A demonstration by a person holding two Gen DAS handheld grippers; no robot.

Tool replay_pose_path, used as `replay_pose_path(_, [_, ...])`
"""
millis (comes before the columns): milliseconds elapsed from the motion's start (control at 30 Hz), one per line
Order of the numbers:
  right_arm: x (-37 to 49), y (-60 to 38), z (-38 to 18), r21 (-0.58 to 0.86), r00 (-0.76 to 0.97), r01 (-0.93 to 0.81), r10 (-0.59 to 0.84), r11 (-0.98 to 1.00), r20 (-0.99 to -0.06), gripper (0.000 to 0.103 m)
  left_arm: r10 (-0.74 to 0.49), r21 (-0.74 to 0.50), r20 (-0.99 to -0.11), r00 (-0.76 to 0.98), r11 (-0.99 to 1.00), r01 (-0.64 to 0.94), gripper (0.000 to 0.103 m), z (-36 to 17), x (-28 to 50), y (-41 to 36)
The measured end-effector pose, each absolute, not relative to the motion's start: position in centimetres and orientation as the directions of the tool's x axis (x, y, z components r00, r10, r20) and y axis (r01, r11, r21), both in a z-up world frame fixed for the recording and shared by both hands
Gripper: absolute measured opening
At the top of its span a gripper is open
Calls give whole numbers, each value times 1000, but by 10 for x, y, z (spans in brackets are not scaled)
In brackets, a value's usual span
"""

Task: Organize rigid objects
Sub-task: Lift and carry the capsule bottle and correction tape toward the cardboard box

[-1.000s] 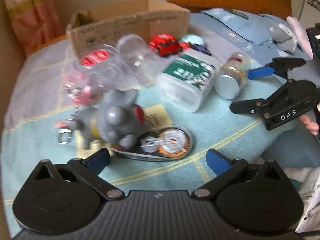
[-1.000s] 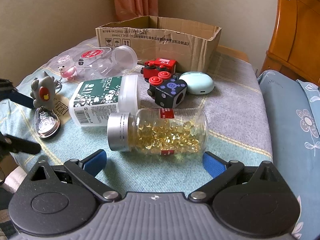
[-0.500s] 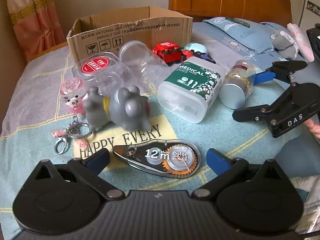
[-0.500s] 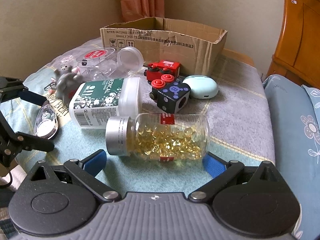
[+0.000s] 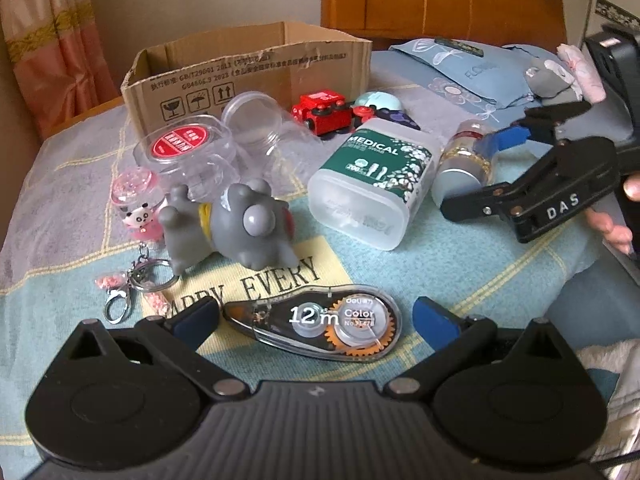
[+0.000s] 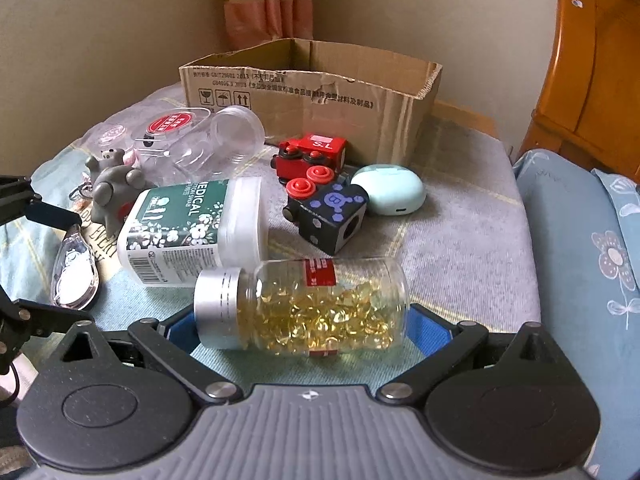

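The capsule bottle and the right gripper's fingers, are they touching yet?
Cannot tell. In the right wrist view the capsule bottle lies between the right gripper's open blue pads, overlapping both, but no clear contact or gap shows.

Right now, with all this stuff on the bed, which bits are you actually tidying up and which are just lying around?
Part of the tidying:
- capsule bottle, lying between the open right gripper fingers
- correction tape, in front of the open left gripper
- cotton swab box
- grey toy
- red train
- cardboard box, likely the destination

Just lying about:
- pillow
- curtain
- wooden headboard
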State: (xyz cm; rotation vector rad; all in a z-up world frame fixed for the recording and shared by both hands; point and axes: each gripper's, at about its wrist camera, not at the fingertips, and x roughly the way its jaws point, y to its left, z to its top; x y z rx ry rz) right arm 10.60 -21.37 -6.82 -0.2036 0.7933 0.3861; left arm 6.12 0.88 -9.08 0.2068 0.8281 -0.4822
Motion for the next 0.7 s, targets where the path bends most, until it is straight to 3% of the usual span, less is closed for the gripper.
replay_pose_path(233, [107, -212, -64, -42, 636, -418, 259, 907, -727, 103, -347, -16, -745, 570, 863, 505, 98, -90, 61, 11])
replay_pose_path(367, [107, -211, -63, -36, 621, -429, 265, 903, -738, 97, -346, -17, -745, 570, 865, 502, 89, -88, 62, 13])
replay_pose_path(700, [112, -214, -55, -4, 566, -434, 270, 901, -779, 96, -329, -11, -786, 523, 854, 520, 89, -76, 66, 14])
